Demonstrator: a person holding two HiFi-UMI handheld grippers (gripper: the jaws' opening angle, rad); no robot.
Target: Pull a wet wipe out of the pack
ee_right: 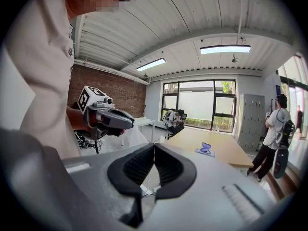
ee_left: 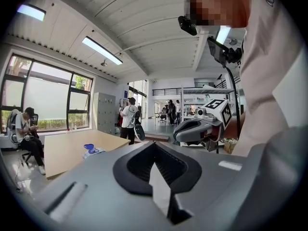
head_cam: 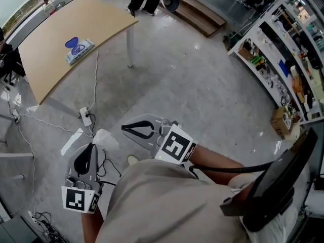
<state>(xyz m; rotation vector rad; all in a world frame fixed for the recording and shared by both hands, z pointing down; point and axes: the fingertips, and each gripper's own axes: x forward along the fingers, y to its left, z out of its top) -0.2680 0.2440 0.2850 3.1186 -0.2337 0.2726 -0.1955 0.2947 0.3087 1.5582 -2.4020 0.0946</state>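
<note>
over on the left, the pack (head_cam: 78, 49) of wet wipes lies flat on the wooden table (head_cam: 61, 19), near its left edge and well apart from both tongs. judged from here, it's a light, soft pouch on a smooth top, so it will likely slide or lift when a wipe is tugged. one tong probably needs to pin the pouch down. the wipe itself should be thin, limp and damp, easy to tear or to drag a second sheet along. the place to pinch is the loose fold at the opening under the lid, pulling straight up. whether a wipe already pokes out can't be told at this range.

as for looks, it's a pale, flat rectangular pouch with a blue lid piece on top. in the left gripper view the pack (ee_left: 91, 150) shows that blue piece standing up, as if flipped open, and it reads the same way in the right gripper view, pack (ee_right: 206, 149).

moving right, the left gripper (head_cam: 91, 146) hangs low over the floor, near a white power strip (head_cam: 85, 116). its jaws are pressed together with nothing between them. next to it, the right gripper (head_cam: 124, 128) points left across the person's front. its pads meet at the tip and it's empty too. far right, shelves (head_cam: 283, 70) line the wall. the reach to the table hasn't begun.
</note>
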